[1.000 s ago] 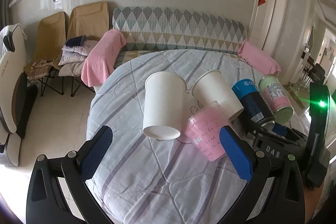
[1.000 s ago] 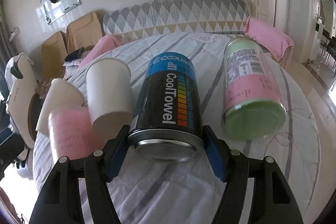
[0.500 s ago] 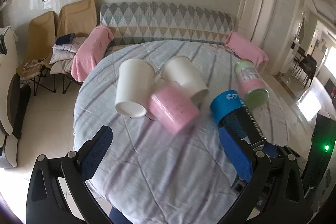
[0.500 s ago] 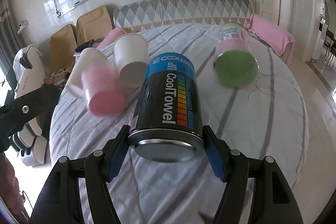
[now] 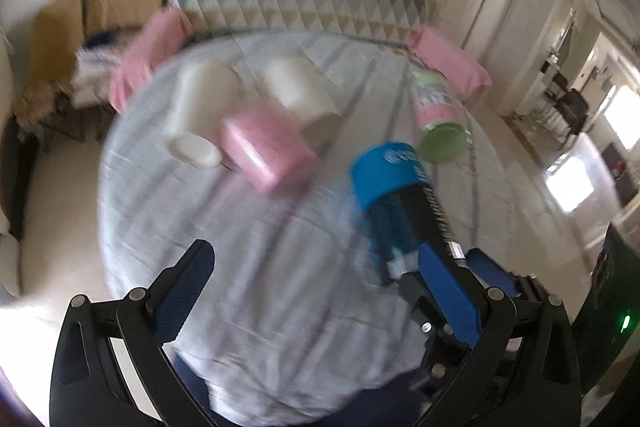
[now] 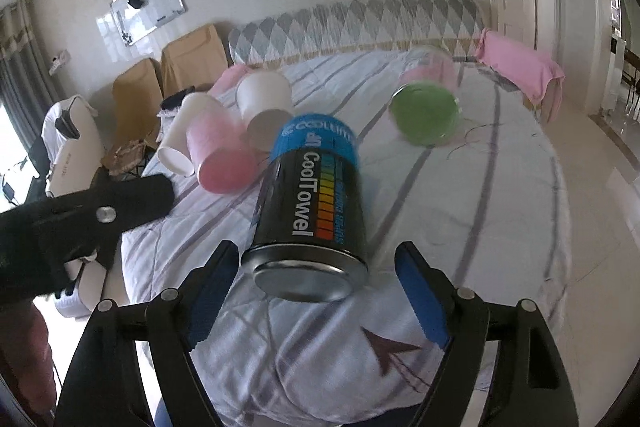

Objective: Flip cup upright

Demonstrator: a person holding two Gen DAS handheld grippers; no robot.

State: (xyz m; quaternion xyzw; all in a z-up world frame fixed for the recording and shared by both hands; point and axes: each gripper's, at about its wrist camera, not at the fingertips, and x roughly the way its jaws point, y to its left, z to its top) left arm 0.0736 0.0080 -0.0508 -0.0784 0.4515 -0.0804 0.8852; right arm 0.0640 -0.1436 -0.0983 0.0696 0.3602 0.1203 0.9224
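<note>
The right gripper (image 6: 320,301) is spreading its blue pads (image 6: 420,301) away from the CoolTowel can (image 6: 310,205), which a second ago sat clamped tightly between them; gaps are now showing on both sides and the can is tilting, its blue cap leaning far and left. The right gripper is also pulling back nearer the table edge, so the pink cup (image 6: 220,157) and green-bottomed container (image 6: 426,119) are appearing farther off. In the left wrist view, the left gripper (image 5: 316,291) is swinging, blurring the table (image 5: 280,267), with the can (image 5: 400,203) appearing nearer its right pad
</note>
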